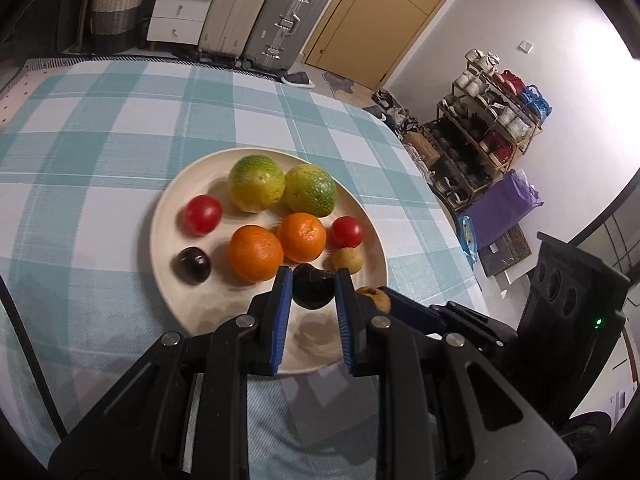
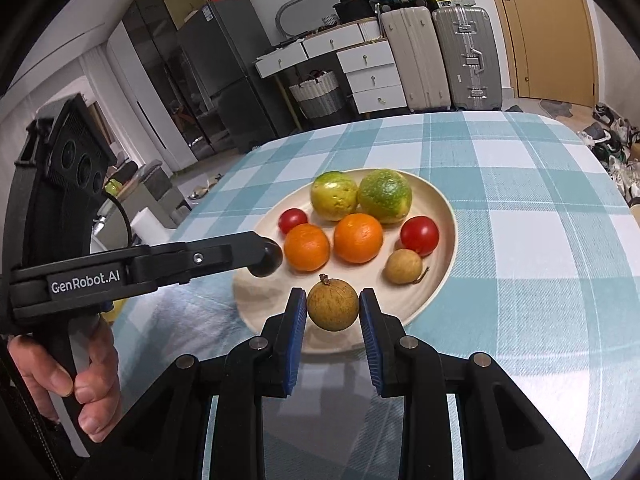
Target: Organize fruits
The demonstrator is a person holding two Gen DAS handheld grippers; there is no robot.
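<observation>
A cream plate (image 1: 168,216) (image 2: 444,208) on the checked tablecloth holds two green-yellow citrus (image 1: 257,183), two oranges (image 1: 256,253), two red tomatoes (image 1: 202,214), a dark plum (image 1: 191,265) and a small tan longan (image 1: 348,260). My left gripper (image 1: 313,286) is shut on a second dark plum (image 1: 313,288) just above the plate's near side; it also shows in the right wrist view (image 2: 267,260). My right gripper (image 2: 333,306) is shut on a brown longan (image 2: 333,307) above the plate's near rim; that longan peeks out in the left wrist view (image 1: 374,295).
The checked tablecloth (image 1: 100,128) covers the table around the plate. Suitcases (image 1: 288,16), white drawers (image 1: 184,4) and a woven basket (image 1: 116,8) stand beyond the far edge. A shoe rack (image 1: 480,132) stands to the right, off the table.
</observation>
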